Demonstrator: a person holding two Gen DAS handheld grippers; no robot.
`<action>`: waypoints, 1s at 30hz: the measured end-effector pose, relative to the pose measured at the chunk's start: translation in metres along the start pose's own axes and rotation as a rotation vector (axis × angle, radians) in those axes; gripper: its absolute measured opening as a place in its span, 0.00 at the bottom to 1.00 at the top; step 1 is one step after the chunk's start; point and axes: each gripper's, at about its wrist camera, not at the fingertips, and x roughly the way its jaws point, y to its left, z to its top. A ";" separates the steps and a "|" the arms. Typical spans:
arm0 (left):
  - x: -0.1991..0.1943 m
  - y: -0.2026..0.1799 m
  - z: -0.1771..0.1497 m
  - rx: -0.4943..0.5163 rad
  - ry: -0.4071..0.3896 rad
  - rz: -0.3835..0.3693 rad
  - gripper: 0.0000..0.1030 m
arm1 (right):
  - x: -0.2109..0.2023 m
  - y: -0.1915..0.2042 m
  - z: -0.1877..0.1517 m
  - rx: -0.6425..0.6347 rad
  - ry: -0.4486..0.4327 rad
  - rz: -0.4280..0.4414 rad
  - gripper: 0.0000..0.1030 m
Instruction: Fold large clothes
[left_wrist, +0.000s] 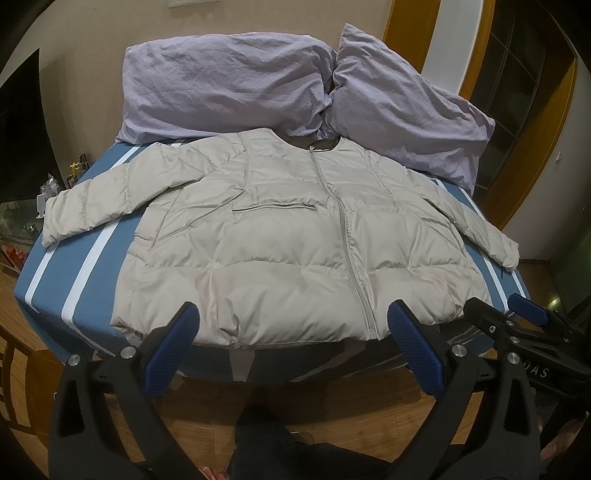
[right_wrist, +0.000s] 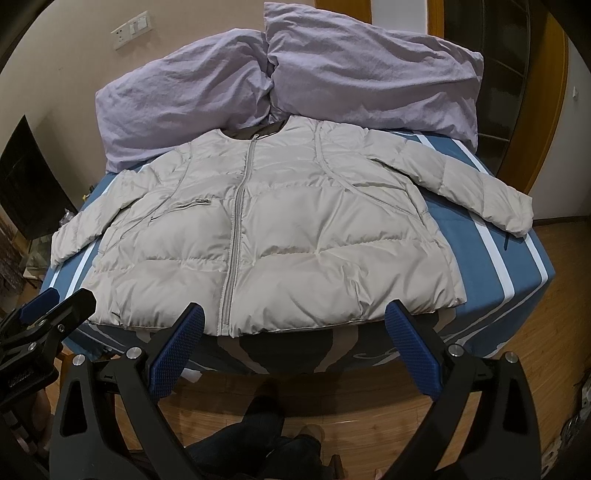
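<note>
A beige puffer jacket (left_wrist: 280, 236) lies flat and zipped on the blue striped bed (left_wrist: 74, 273), front up, collar toward the pillows, both sleeves spread outward. In the right wrist view the same jacket (right_wrist: 295, 236) fills the bed's middle. My left gripper (left_wrist: 291, 332) hovers open just short of the jacket's hem, nothing between its blue pads. My right gripper (right_wrist: 293, 328) is likewise open at the hem, holding nothing. Each gripper shows in the other's view: the right gripper (left_wrist: 517, 314) at the far right, the left gripper (right_wrist: 55, 302) at the far left.
Two lilac pillows (left_wrist: 229, 81) (left_wrist: 406, 110) lean against the wall behind the collar. Wooden floor (right_wrist: 535, 332) surrounds the bed. A wooden door frame (left_wrist: 535, 147) stands at the right. A person's dark trouser legs (right_wrist: 258, 435) are below the grippers. Small clutter (left_wrist: 55, 184) sits left of the bed.
</note>
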 end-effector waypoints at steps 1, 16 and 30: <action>0.001 0.003 -0.003 0.001 0.001 0.000 0.98 | 0.002 -0.001 0.000 0.001 0.001 0.000 0.97; 0.019 -0.002 -0.001 -0.005 0.029 0.007 0.98 | 0.016 -0.011 0.013 0.030 0.030 -0.001 0.97; 0.062 0.014 0.031 -0.002 0.085 0.089 0.98 | 0.096 -0.173 0.063 0.387 0.071 -0.198 0.89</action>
